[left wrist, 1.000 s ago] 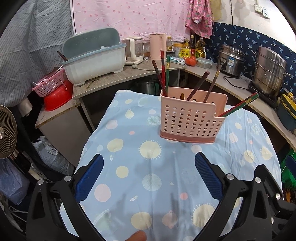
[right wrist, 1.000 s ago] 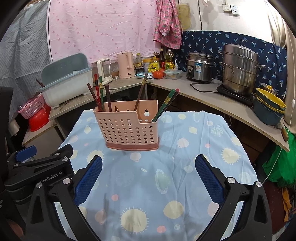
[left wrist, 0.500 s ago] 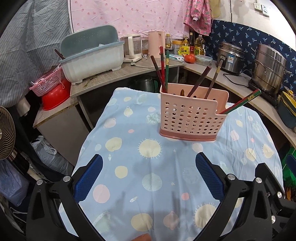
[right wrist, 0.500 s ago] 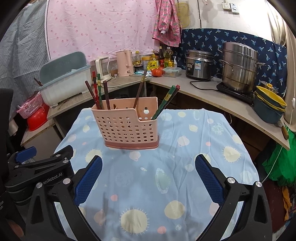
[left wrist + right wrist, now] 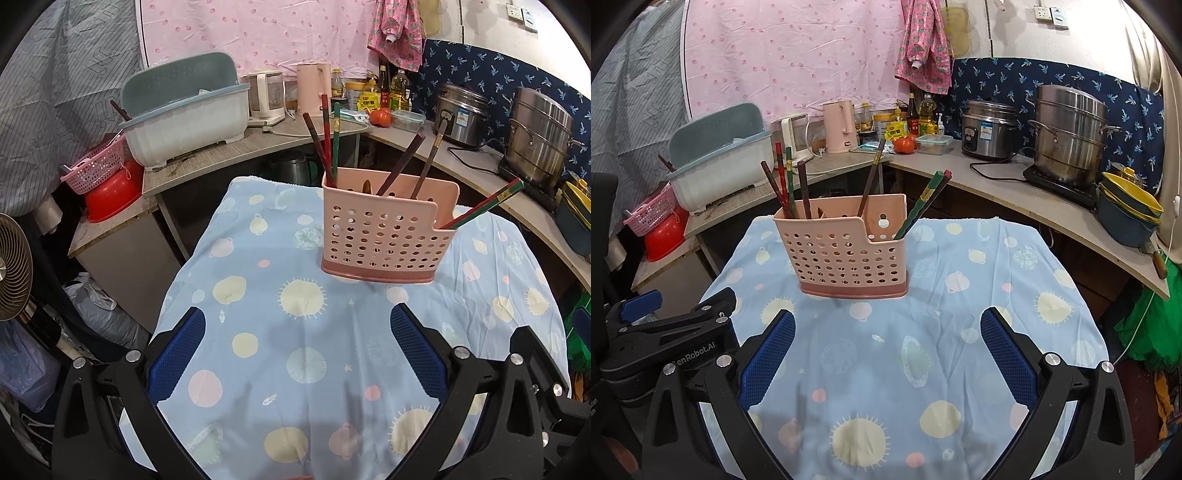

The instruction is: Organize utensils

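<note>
A pink perforated utensil holder [image 5: 384,236] [image 5: 846,251] stands upright on the blue patterned tablecloth [image 5: 295,332] [image 5: 923,350]. Several chopsticks [image 5: 327,140] [image 5: 783,181] stick out of its compartments, with a red and green pair [image 5: 484,205] [image 5: 921,203] leaning out of the low end section. My left gripper [image 5: 297,325] hovers open over the cloth, short of the holder, with nothing between its blue pads. My right gripper [image 5: 888,328] is open too and holds nothing. The left gripper's body [image 5: 665,332] shows at the lower left of the right wrist view.
A counter [image 5: 1015,184] wraps behind the table with a dish rack [image 5: 184,110], kettles, bottles, a rice cooker [image 5: 988,129], a steel steamer pot [image 5: 1067,133] and stacked bowls [image 5: 1126,214]. A fan [image 5: 11,266] and a red basin [image 5: 110,192] stand at the left.
Both grippers stay open and empty. The views have shifted slightly, so the holder sits a little differently in each view; the chopsticks in it have not moved.
</note>
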Tool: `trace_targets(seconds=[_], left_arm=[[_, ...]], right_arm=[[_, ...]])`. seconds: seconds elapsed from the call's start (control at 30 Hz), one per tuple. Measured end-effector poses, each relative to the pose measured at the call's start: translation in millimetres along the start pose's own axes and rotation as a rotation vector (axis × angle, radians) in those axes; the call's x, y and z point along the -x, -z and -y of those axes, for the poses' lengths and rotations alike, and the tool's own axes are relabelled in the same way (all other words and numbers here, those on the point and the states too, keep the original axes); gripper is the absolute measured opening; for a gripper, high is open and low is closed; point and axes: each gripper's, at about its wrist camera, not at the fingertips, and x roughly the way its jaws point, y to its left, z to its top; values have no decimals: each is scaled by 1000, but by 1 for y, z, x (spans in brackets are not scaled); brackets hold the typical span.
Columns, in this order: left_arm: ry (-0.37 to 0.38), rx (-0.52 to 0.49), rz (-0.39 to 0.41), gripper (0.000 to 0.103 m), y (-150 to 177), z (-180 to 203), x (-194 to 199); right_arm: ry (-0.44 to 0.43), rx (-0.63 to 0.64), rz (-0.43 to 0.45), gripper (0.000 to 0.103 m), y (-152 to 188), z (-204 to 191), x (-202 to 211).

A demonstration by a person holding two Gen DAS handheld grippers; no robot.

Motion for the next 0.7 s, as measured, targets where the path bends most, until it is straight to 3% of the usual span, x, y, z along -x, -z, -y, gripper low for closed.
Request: trace_targets(seconds=[0.7], left_arm=[[-2,13,13,96,-4,-1,2]], right_arm=[[7,1,9,97,-3,-3,2]])
